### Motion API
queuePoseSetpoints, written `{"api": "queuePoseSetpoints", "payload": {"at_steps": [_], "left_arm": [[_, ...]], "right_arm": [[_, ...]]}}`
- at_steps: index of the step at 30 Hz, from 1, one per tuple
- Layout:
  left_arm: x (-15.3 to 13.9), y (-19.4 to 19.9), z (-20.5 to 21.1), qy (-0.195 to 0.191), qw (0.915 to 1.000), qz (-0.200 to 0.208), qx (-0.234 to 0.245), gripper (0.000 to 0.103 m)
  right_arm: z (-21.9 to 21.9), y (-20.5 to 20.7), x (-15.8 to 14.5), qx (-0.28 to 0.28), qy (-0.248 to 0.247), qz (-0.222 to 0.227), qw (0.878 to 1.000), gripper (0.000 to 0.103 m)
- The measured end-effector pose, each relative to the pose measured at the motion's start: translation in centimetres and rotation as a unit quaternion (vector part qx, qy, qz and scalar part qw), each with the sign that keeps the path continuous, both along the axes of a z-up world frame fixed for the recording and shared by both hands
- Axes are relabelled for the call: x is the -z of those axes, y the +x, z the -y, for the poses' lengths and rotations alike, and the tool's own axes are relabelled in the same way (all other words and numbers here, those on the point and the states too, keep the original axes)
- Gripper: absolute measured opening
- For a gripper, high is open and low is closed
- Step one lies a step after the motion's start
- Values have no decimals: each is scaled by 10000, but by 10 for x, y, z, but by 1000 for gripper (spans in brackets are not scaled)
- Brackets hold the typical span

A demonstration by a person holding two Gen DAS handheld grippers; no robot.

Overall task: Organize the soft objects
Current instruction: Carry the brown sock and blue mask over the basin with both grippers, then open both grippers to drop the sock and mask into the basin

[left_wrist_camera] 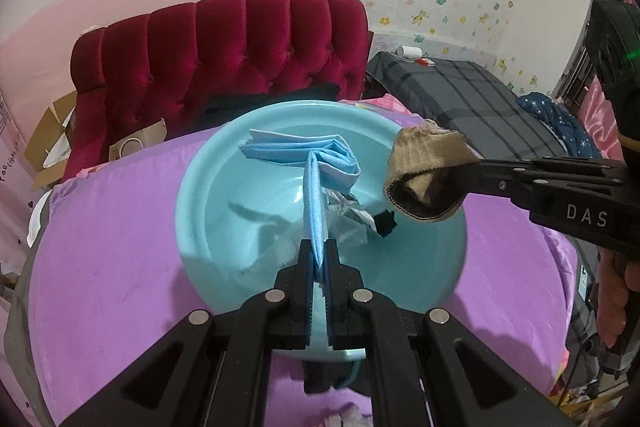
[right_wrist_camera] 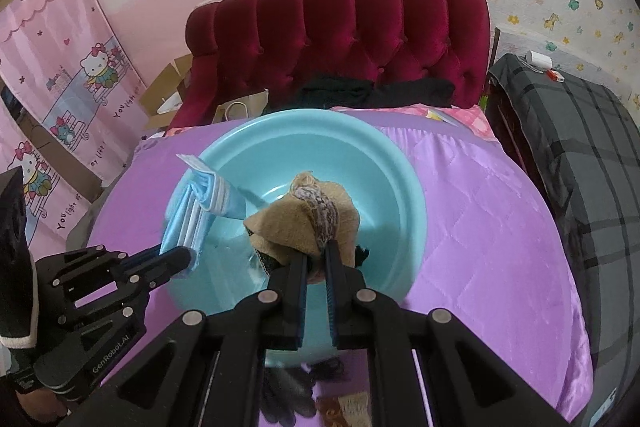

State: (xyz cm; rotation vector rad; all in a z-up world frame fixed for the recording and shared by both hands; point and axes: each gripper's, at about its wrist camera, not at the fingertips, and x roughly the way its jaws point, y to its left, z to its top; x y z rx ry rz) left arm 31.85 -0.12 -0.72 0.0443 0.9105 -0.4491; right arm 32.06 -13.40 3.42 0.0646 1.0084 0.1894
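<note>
A light blue basin sits on a purple quilted bed. My left gripper is shut on a folded pale blue face mask, held over the basin's left half. My right gripper is shut on a tan sock with a dark cuff, held over the basin's middle. On the basin floor lie a crumpled clear wrapper and a small black piece.
A dark red tufted headboard stands behind the bed, with black cloth at its foot. A grey plaid cover lies to the right. Cardboard boxes and a paper bag stand at the left. Dark gloves lie near the front edge.
</note>
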Motion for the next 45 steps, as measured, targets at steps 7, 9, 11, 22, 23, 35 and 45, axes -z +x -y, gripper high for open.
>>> {"api": "queuePoseSetpoints", "payload": {"at_steps": [7, 9, 11, 22, 23, 35, 45], "left_arm": [[18, 37, 7, 16, 9999, -143, -6, 4], [23, 46, 10, 23, 9998, -177, 29, 4], [30, 55, 13, 84, 9997, -232, 55, 5], [51, 82, 24, 226, 9988, -432, 79, 5], [51, 82, 24, 235, 9988, -422, 82, 5], [39, 66, 21, 666, 9975, 21, -253, 103], [20, 32, 3, 550, 9971, 69, -529, 103]], "right_arm": [[2, 37, 20, 67, 41, -151, 9999, 7], [2, 47, 27, 74, 33, -194, 9998, 8], [2, 56, 34, 94, 27, -248, 9996, 8], [3, 84, 60, 178, 85, -488, 9986, 13], [3, 85, 61, 182, 90, -509, 9985, 16], [-1, 70, 46, 258, -130, -249, 9993, 103], [-3, 28, 33, 255, -249, -247, 9991, 103]]}}
